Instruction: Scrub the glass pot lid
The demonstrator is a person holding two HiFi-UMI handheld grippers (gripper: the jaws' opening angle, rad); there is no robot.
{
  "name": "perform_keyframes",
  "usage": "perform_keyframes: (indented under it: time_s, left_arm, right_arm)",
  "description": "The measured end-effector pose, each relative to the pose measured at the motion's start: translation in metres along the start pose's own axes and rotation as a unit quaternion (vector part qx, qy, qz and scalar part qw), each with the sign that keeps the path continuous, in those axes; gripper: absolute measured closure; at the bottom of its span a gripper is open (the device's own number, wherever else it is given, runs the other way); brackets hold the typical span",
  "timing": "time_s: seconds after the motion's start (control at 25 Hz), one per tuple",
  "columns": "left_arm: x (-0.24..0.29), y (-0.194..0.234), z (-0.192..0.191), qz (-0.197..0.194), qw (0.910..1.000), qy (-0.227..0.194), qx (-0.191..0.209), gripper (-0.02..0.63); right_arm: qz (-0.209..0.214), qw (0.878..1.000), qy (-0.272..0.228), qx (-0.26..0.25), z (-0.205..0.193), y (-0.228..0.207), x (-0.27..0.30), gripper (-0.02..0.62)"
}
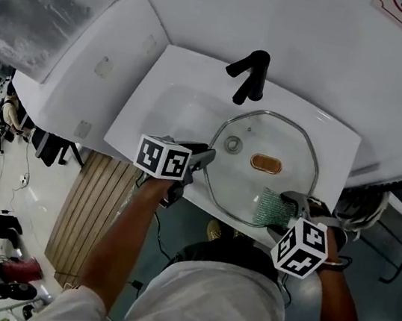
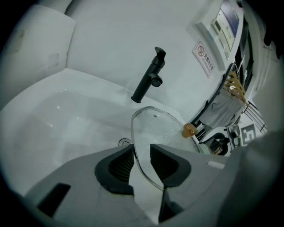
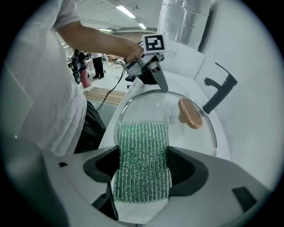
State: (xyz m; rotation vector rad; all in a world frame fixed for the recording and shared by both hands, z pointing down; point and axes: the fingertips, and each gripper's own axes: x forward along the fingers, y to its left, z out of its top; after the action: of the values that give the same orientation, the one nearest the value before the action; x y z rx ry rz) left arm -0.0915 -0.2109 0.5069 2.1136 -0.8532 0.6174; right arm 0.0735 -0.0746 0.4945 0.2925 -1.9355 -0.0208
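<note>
Now, glass lid (image 1: 247,182) in sink (image 1: 166,104), green scrubber (image 1: 273,207)

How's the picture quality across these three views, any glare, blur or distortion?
Head view: evenly lit and sharp, with the sink edges bowed. Left gripper view: heavy fisheye, dark corners, dimmer, though the black faucet is sharp. Right gripper view: fisheye too; the green scouring pad is crisp, ceiling lights glare behind.

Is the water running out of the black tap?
Off. No stream comes from the black tap in the head view or the left gripper view, and none lands on the glass lid.
</note>
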Motion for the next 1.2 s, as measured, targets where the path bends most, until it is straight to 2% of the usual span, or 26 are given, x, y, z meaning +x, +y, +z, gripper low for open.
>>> perform_keyframes:
  time_s: [0.32, 0.6, 0.8, 0.92, 1.08, 1.2]
  left_arm:
    - [0.0, -0.001, 0.0, 0.003, 1.0, 0.003, 0.003, 0.483]
    - [0.0, -0.002, 0.001, 0.009, 1.0, -0.001, 0.004, 0.483]
    - [-0.004, -0.004, 0.0, 0.019, 0.9996, -0.002, 0.019, 0.482]
    - [-0.012, -0.006, 0.004, 0.025, 0.9994, -0.015, 0.02, 0.482]
    - [-0.029, -0.019, 0.02, 0.023, 0.998, -0.05, 0.03, 0.482]
    - [-0.049, -0.042, 0.041, 0.003, 0.9937, -0.1, 0.05, 0.482]
  right_arm:
    - [-0.02, 0.998, 0.0, 0.053, -0.04, -0.022, -0.015, 0.262]
    - [-0.018, 0.996, -0.029, 0.078, -0.039, -0.025, -0.028, 0.264]
    - [-0.025, 0.99, -0.079, 0.111, -0.027, -0.034, -0.046, 0.264]
    - [-0.032, 0.983, -0.12, 0.136, -0.011, -0.044, -0.062, 0.262]
    - [-0.057, 0.968, -0.184, 0.158, 0.018, -0.065, -0.091, 0.264]
    - [-0.078, 0.952, -0.242, 0.169, 0.045, -0.079, -0.114, 0.264]
